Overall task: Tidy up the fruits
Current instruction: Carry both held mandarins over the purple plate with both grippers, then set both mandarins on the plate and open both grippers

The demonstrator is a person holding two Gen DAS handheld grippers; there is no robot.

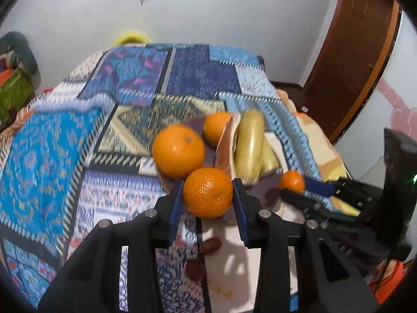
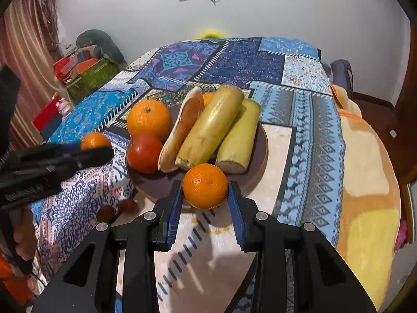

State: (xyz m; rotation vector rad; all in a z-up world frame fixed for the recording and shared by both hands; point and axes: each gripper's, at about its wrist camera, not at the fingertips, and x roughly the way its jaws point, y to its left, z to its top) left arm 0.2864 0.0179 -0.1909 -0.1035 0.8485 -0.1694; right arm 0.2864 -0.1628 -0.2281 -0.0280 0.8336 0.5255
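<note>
behind bread, orange mostly hidden

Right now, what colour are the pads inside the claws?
Blue pads, seen best in the right wrist view.

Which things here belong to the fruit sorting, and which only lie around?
Job:
- orange in left gripper
- orange in right gripper
- plate with large orange, tomato

Lying about:
- patterned blanket
- green box
- door
</note>
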